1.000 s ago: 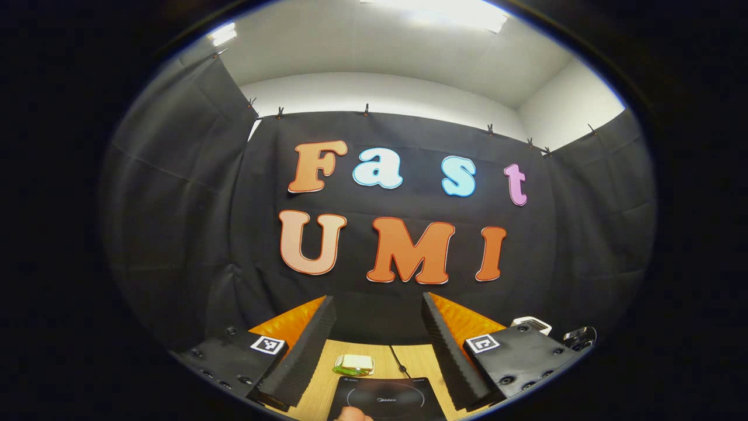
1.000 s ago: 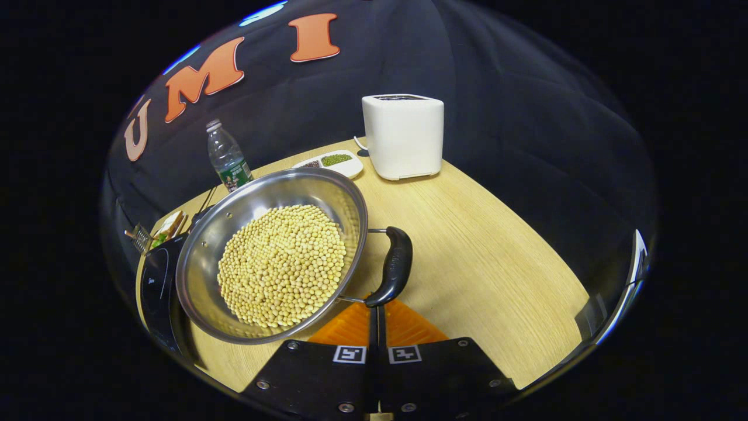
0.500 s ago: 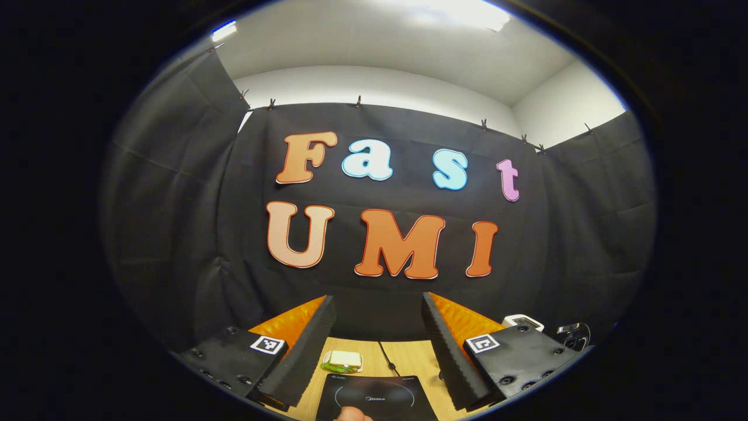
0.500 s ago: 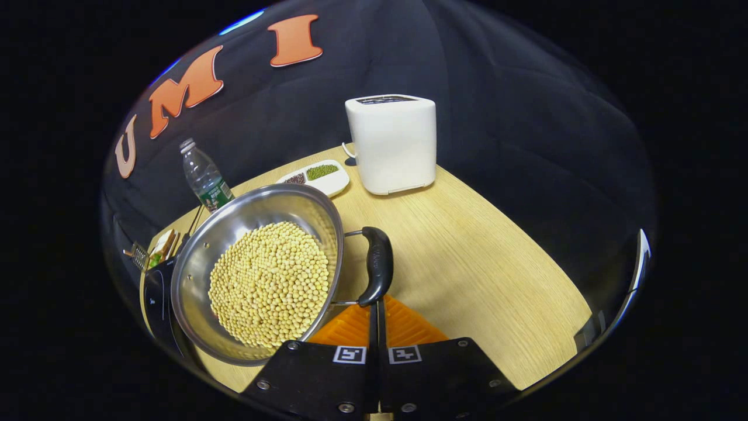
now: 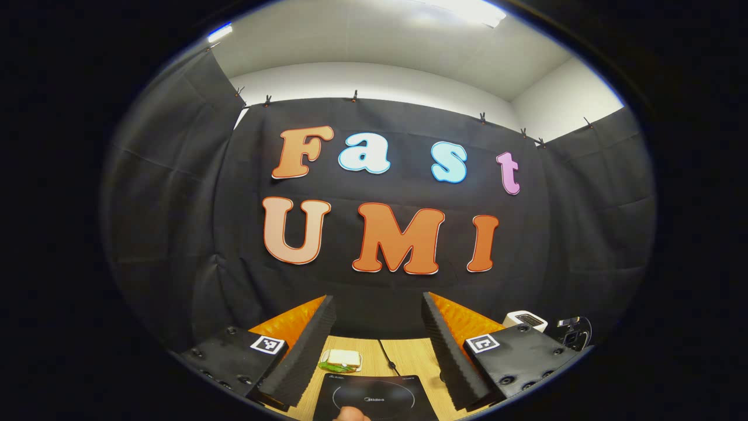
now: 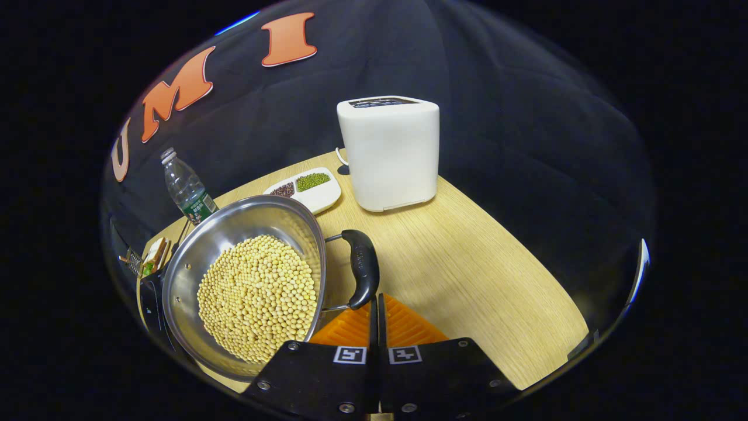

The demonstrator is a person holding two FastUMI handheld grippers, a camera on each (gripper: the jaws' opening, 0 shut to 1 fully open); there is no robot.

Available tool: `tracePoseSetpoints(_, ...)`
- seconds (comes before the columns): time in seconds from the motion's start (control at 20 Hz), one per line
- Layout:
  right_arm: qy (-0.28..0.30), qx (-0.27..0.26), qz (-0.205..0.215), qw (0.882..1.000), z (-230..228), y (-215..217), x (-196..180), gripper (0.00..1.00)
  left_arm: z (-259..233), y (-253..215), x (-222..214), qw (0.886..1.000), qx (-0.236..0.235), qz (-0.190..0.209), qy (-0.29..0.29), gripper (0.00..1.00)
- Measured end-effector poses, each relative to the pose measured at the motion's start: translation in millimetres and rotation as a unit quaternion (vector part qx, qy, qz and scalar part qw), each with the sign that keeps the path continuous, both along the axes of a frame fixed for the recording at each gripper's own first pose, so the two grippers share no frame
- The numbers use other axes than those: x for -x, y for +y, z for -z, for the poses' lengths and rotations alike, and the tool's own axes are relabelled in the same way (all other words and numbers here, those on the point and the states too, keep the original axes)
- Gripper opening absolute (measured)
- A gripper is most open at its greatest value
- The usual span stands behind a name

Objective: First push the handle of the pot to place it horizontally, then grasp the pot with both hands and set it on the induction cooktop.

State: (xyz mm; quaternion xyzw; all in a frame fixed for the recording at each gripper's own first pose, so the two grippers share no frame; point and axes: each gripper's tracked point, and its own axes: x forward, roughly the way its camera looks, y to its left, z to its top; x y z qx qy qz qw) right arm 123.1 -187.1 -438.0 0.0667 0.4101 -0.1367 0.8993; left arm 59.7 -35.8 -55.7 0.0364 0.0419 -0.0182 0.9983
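Black-cloth booth w/ a light wooden tabletop [image 6: 467, 257]. In the right gripper view a round, shiny stainless-steel pot [image 6: 234, 275], shallow and wide, holds a heaped layer of pale yellow soybeans [image 6: 257, 295]; it sits near the tabletop's near-left edge, its left rim over the flat black induction cooktop [image 6: 151, 301]. The pot's curved black side handle [image 6: 361, 275] on two thin metal rods faces the right gripper [image 6: 377, 304], whose fingers are pressed together w/ nothing between them, tips at the handle's lower end; can't tell if touching. Toward the far edge: tall white boxy toaster [image 6: 390, 152], white divided dish of dark and green beans [image 6: 304, 190], clear plastic water bottle [image 6: 186, 188]. In the left gripper view the left gripper [image 5: 378, 351] is spread wide, empty, above the cooktop, a sandwich [image 5: 340, 359] beyond it.
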Motion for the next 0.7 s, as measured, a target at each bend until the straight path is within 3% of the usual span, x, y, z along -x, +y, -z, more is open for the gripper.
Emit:
tracePoseSetpoints(0.5, 0.000, -0.006, -0.003, 1.000, 0, 0, -23, 0.00, 57, -13, -11, 0.999, -0.002, 0.001, 0.040, 0.98)
tracePoseSetpoints(0.7, -0.019, 0.040, -0.016, 0.999, -19, -14, -16, 0.00, 101, -18, -22, 0.998, 0.006, 0.004, 0.059, 0.98)
